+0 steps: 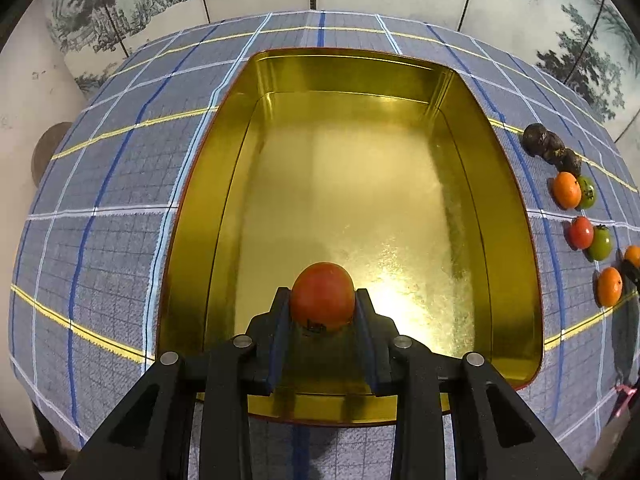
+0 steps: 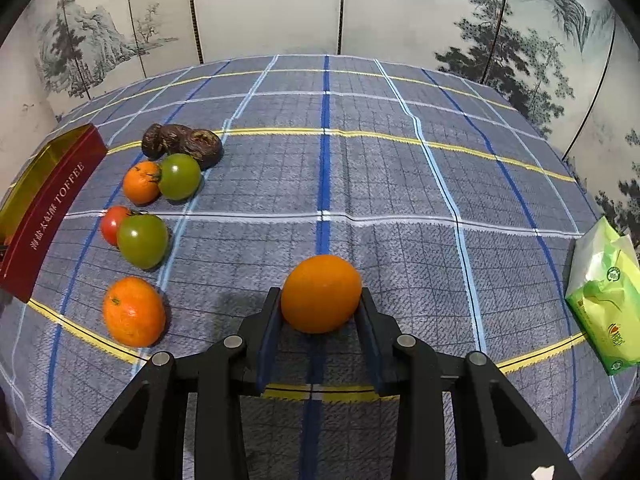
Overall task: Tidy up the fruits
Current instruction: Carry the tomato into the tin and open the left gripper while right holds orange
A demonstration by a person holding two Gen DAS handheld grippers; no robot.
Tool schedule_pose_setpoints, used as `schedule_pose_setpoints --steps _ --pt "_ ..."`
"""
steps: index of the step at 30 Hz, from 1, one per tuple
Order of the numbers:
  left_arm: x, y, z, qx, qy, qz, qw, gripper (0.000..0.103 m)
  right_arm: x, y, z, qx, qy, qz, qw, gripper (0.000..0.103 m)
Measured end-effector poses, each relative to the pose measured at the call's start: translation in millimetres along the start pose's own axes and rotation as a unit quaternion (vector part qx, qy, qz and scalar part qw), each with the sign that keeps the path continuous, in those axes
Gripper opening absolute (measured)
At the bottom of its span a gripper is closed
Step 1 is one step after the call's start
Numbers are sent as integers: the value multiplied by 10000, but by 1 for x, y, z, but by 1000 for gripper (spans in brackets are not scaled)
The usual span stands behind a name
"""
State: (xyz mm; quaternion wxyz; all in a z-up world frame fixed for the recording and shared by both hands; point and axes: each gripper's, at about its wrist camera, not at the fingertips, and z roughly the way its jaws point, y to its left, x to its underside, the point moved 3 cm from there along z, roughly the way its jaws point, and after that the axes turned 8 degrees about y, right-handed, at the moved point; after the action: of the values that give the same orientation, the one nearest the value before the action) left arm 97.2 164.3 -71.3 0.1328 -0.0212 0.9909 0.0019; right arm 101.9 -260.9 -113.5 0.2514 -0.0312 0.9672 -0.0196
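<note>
A: Left wrist view. What is recorded at the left gripper (image 1: 322, 300)?

B: A red tomato (image 1: 322, 297) is clamped between its two fingers, over the near end of the gold tin (image 1: 192, 248). Whether the tomato touches the tin floor cannot be told. No other fruit is seen inside the tin.

A: And beside the tin?

B: On the plaid tablecloth (image 1: 120, 184), to the right of the tin, a line of fruit is noted: dark wrinkled fruits (image 1: 552, 148) farthest, then an orange (image 1: 567, 189) touching a green tomato (image 1: 587, 192), then a small red tomato (image 1: 581, 232) touching another green one (image 1: 601, 242), and a mandarin (image 1: 609, 286) nearest.

A: Right wrist view?

B: The right gripper (image 2: 321, 300) is closed on a large orange (image 2: 321, 294), held above the cloth, well to the right of the tin. Only the tin's red outer wall (image 2: 48, 208), lettered TOFFEE, is seen at the left edge. The same row of fruit is logged just right of that wall. A green tissue pack (image 2: 606, 308) lies far from the tin, at the right edge.
</note>
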Motion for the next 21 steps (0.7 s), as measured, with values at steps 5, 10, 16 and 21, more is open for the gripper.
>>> schedule_pose_setpoints --steps 5,10,16,21 --pt "1 -2 0 26 -105 56 9999 33 -8 13 -17 -59 -166 -37 9998 33" --pt "5 -2 -3 119 -212 91 9997 33 -22 46 -36 -341 -354 -256 9985 33" --pt "5 -1 -14 136 -447 126 9988 33 -36 107 -54 -833 -518 -707 9927 33" --pt "7 2 -34 63 -807 177 9966 34 -42 169 -61 -1246 -542 -1228 9831 33"
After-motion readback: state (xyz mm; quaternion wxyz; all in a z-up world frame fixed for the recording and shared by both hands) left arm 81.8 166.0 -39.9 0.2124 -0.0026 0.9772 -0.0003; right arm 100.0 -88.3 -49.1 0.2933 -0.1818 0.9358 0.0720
